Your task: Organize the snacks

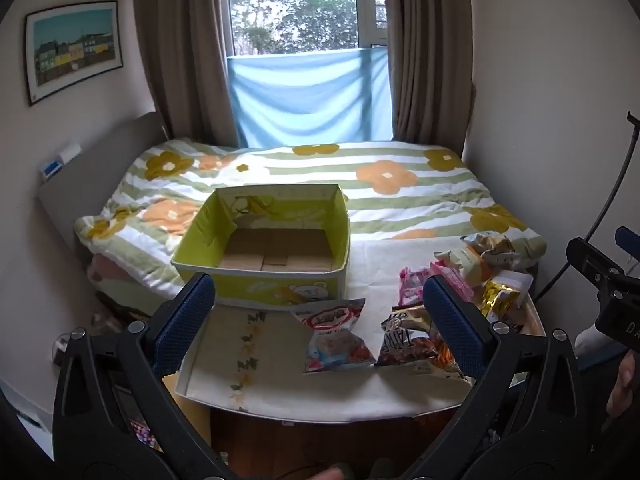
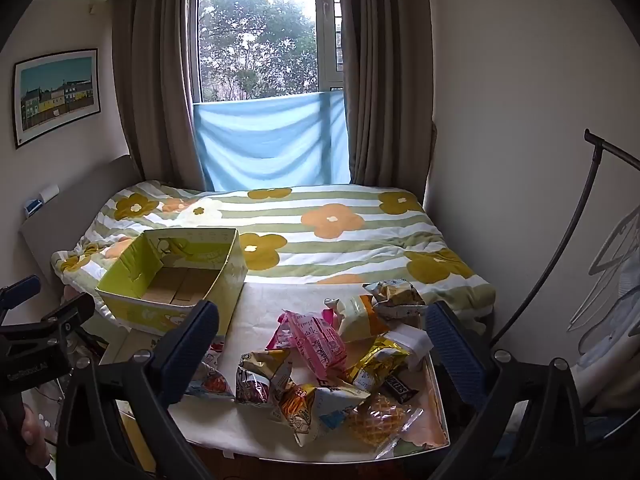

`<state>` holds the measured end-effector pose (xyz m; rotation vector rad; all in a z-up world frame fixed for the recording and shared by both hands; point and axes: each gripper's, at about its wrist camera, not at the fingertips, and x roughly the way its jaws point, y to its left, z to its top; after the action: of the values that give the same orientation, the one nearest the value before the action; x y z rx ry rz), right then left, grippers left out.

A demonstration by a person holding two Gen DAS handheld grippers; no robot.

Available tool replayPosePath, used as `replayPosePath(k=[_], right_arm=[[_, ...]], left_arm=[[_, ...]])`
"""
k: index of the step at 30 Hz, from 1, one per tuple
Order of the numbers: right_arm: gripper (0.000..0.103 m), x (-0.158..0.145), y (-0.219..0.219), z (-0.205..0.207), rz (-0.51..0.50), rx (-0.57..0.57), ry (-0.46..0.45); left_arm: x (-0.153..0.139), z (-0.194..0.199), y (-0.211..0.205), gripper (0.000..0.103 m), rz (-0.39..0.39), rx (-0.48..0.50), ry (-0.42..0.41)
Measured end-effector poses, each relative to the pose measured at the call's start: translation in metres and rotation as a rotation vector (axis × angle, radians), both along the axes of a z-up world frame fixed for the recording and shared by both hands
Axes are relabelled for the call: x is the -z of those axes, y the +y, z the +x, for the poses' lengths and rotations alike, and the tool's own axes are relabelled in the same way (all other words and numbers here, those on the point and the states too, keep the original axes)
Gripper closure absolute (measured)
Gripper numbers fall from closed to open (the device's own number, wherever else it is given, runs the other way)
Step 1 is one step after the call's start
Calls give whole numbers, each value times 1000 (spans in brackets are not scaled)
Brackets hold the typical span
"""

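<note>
An empty yellow-green cardboard box (image 1: 264, 280) stands on a small table (image 1: 280, 392) at the foot of the bed; it also shows in the right wrist view (image 2: 132, 308). Several snack packets lie in a pile to its right (image 2: 320, 360): a pink one (image 2: 320, 344), gold ones, a waffle in clear wrap (image 2: 380, 420). A white-red packet (image 1: 336, 336) and a brown one (image 1: 408, 340) lie nearest the box. My left gripper (image 1: 320, 328) is open above the table front. My right gripper (image 2: 320, 360) is open above the pile. Both are empty.
A bed with a flowered quilt (image 2: 320, 232) lies behind the table. Curtains and a window are at the back. A clothes rack with hangers (image 2: 600, 260) stands at the right. The other gripper shows at the right edge of the left wrist view (image 1: 604, 276).
</note>
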<state>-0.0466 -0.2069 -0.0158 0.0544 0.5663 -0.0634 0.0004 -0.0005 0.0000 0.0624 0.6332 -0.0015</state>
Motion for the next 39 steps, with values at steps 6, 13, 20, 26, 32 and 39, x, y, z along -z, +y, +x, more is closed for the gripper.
replayPosePath(k=[6, 13, 20, 26, 32, 39], right_arm=[[0, 1, 0, 0, -8, 1, 1], [0, 0, 2, 0, -7, 5, 1], [0, 5, -4, 0, -7, 10, 5], [0, 5, -3, 1, -9, 11, 8], [0, 4, -4, -1, -9, 14, 11], [0, 4, -4, 0, -7, 14, 12]], left_arm=[[-1, -2, -2, 0, 9, -9, -20], [3, -1, -8, 0, 6, -29, -18], [3, 0, -3, 0, 3, -23, -11], [3, 1, -1, 0, -6, -28, -10], [3, 1, -1, 0, -16, -27, -3], [3, 3, 1, 0, -27, -27, 11]])
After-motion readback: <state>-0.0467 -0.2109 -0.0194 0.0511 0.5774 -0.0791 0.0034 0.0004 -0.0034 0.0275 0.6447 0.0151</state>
